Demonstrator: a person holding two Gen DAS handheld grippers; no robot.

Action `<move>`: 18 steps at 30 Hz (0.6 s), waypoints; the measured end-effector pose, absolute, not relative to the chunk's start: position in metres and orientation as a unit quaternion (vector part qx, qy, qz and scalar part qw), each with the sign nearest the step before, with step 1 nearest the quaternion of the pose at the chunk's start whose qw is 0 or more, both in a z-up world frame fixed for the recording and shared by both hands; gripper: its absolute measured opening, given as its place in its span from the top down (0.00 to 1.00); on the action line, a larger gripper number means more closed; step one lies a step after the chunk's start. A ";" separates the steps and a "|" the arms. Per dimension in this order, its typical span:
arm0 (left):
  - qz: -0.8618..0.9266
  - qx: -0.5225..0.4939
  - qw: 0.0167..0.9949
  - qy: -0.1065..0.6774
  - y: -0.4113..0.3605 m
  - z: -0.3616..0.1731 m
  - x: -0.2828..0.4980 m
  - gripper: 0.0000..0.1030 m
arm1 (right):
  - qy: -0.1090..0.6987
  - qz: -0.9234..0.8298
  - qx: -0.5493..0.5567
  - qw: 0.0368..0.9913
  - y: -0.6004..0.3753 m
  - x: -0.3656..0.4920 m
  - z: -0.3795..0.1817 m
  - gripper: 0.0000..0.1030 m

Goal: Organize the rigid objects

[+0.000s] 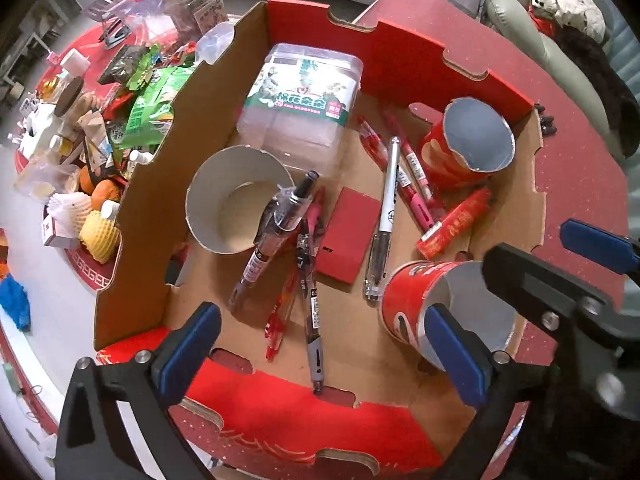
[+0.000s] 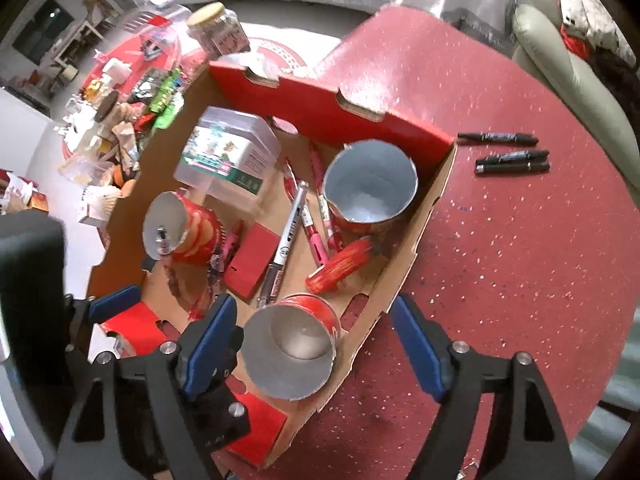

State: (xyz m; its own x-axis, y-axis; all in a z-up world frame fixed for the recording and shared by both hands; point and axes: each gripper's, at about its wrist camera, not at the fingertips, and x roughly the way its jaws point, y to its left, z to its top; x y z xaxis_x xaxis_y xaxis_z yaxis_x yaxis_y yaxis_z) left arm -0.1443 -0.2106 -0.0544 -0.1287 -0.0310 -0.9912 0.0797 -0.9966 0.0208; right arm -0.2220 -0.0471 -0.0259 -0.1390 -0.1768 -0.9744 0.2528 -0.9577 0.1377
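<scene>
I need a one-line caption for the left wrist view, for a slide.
Open left gripper above a cardboard tray holding loose pens, three cut cans and a clear plastic box.

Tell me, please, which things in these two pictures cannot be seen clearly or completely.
- Label of the clear plastic container: both views, print too small to read.
- Pens under the red card: left wrist view, partly covered by it.
- Near red cup: left wrist view, partly hidden by a finger of the left gripper.
- Clutter on the far table: right wrist view, blurred and small.
</scene>
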 end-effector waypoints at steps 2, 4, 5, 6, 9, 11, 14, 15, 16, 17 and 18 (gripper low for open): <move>-0.751 0.659 0.040 0.021 -0.210 -0.051 -0.141 0.01 | 0.027 -0.763 0.629 0.145 -0.044 -0.217 -0.014 0.17; -0.760 0.648 0.043 0.018 -0.208 -0.045 -0.136 0.01 | 0.022 -0.770 0.621 0.145 -0.040 -0.212 -0.005 0.15; -0.765 0.642 0.044 0.018 -0.207 -0.042 -0.134 0.01 | 0.019 -0.773 0.617 0.144 -0.037 -0.209 0.000 0.15; -0.771 0.635 0.046 0.014 -0.210 -0.039 -0.134 0.01 | 0.014 -0.775 0.615 0.144 -0.034 -0.206 0.005 0.15; -0.788 0.614 0.047 0.008 -0.210 -0.026 -0.128 0.01 | 0.010 -0.784 0.604 0.142 -0.027 -0.195 0.018 0.15; -0.793 0.607 0.047 0.015 -0.217 -0.019 -0.128 0.01 | 0.008 -0.790 0.597 0.140 -0.023 -0.185 0.026 0.14; -0.789 0.610 0.074 -0.003 -0.214 -0.011 -0.126 0.01 | -0.005 -0.794 0.592 0.134 -0.017 -0.173 0.035 0.09; -0.786 0.612 0.085 -0.014 -0.214 -0.008 -0.125 0.01 | -0.008 -0.795 0.592 0.133 -0.016 -0.170 0.036 0.07; -0.787 0.611 0.087 -0.016 -0.216 -0.006 -0.124 0.01 | -0.010 -0.796 0.590 0.132 -0.014 -0.165 0.039 0.04; -0.788 0.610 0.083 -0.008 -0.219 -0.004 -0.121 0.01 | -0.012 -0.797 0.589 0.132 -0.013 -0.161 0.041 0.04; -0.789 0.609 0.079 -0.001 -0.221 -0.001 -0.119 0.01 | -0.011 -0.798 0.588 0.132 -0.013 -0.157 0.043 0.04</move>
